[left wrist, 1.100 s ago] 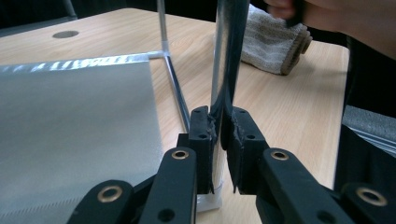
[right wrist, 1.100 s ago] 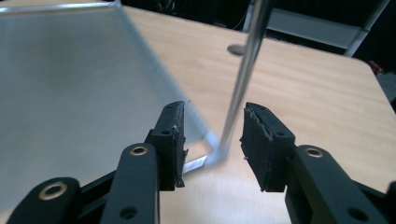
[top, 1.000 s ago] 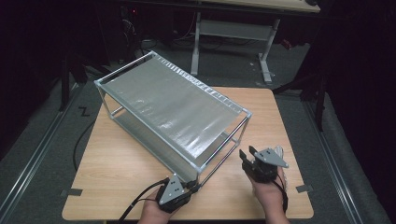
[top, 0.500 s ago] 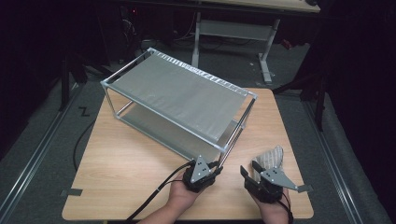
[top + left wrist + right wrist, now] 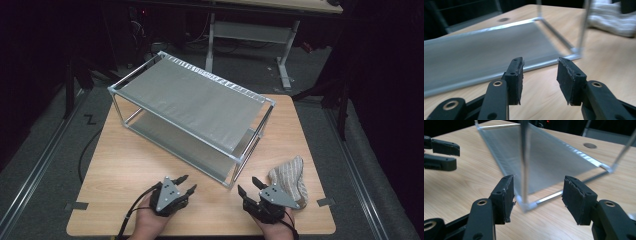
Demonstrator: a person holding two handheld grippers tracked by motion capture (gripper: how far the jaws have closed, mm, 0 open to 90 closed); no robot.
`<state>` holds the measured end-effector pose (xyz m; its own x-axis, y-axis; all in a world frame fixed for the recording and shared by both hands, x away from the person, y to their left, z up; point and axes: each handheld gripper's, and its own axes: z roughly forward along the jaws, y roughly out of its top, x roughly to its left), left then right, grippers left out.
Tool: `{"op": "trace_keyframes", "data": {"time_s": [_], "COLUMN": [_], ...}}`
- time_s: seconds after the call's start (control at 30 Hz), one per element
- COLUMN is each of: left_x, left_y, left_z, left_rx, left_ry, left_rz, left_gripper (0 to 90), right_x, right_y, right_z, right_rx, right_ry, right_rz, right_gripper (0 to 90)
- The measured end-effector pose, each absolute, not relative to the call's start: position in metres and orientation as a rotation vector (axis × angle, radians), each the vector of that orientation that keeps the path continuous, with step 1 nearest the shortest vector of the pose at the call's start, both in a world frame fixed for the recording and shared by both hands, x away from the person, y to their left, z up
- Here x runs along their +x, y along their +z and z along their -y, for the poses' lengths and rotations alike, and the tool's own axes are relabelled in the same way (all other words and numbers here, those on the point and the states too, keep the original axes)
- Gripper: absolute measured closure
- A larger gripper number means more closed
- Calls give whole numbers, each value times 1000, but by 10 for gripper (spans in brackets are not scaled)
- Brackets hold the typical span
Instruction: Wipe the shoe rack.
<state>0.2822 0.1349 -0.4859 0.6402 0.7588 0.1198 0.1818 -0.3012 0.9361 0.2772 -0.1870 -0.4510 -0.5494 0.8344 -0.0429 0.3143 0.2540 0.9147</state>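
Left gripper sits low at the near edge of the table, held in the person's left hand, jaws spread and nothing between them. Those jaws have just been opening; a second ago this gripper was shut against the near corner of the rack, half a second ago it was drawn back toward the person. Its own view looks across bare wood at the lower shelf and the corner leg, both apart from the pads.

Rack stands square on the table now, both shelves level, long side running from far left to near right. A second ago it was tilted with its top face leaning toward the camera. Judgement: the rack has been set down and let go, so the placing step looks finished.

Right gripper is just right of the rack's near corner, jaws also spread and also just been opening, empty. Its view lines up on the corner leg, which stands beyond the pads, not touched. It has also drawn back from the rack since a second ago.

Cloth, pale and knitted, lies bunched on the table beside the right gripper. Likely next thing to handle, though that is a guess.
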Motion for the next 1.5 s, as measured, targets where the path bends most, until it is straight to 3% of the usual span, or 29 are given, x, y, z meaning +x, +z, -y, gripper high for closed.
{"op": "trace_keyframes", "data": {"time_s": [0.5,0.6,0.77,1.2,1.5], "left_x": [277,276,282,313,342], "left_y": [-495,-494,-488,-463,-459], "left_z": [-169,-172,-181,-220,-268], "left_rx": [1812,1806,1776,1688,1612], "left_ry": [686,699,701,818,899], "left_rz": [-865,-878,-910,-999,-1145], "left_gripper": [573,573,571,575,576], "right_x": [297,300,299,260,258], "right_y": [-448,-448,-446,-447,-447], "right_z": [159,156,166,243,253], "right_rx": [948,954,968,1079,1109], "right_ry": [1313,1310,1327,1304,1286], "right_rz": [-1983,-1969,-1997,-1912,-1894], "right_gripper": [702,796,806,804,804]}}
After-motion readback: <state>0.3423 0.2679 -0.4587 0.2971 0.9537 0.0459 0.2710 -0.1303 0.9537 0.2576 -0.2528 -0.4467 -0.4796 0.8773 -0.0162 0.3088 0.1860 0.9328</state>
